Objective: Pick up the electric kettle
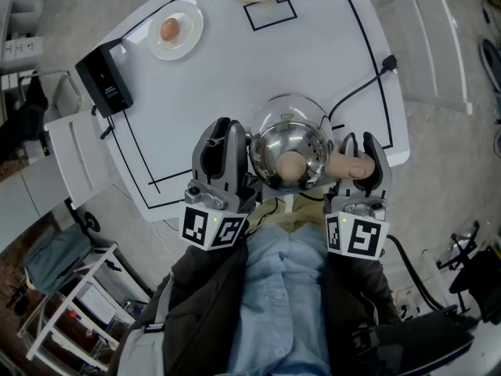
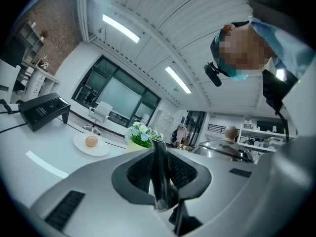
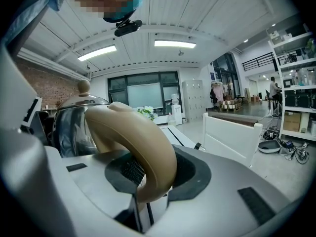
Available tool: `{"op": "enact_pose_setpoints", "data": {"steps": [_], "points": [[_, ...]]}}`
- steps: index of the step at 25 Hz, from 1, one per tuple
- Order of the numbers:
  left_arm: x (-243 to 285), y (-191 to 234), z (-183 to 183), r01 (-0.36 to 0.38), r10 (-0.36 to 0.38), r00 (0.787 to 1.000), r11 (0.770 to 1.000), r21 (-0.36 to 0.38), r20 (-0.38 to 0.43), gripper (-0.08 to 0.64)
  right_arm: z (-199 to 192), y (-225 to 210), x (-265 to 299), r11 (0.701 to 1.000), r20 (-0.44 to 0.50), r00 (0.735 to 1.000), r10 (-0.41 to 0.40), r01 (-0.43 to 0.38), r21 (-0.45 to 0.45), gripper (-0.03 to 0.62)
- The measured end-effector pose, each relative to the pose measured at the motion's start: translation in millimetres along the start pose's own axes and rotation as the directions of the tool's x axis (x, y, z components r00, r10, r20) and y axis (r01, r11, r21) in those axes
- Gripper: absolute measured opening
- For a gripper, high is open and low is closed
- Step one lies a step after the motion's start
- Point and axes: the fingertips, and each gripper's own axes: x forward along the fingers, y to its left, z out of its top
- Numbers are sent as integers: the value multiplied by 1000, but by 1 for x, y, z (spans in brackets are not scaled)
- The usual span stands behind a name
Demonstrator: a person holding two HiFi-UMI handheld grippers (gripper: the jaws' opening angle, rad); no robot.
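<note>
At the near edge of the desk [image 1: 235, 61], left hand-held gripper [image 1: 225, 135] clamps the spout [image 2: 160, 177] of the kettle [image 1: 291, 143], right hand-held gripper [image 1: 360, 151] its handle [image 3: 133, 142]; raise both together, level

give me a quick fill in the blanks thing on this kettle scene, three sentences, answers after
1. The right gripper is shut on the beige ____ of the kettle.
2. The left gripper is shut on the kettle's dark ____, on the side away from the right gripper.
3. The white plate at the far end of the table holds a single ____.

Missing words: handle; spout; egg
</note>
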Motion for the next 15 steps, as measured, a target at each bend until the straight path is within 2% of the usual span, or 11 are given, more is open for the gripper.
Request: {"op": "enact_pose_setpoints", "data": {"steps": [10, 15], "points": [[-1, 0, 2, -20, 20, 1000, 1000, -1, -7, 67, 4, 0, 2, 1000, 6, 1000, 9, -9, -4, 110], [-2, -2, 7, -16, 16, 1000, 1000, 5, 14, 67, 8, 1, 2, 1000, 25, 1000, 16, -16, -2, 110]]}}
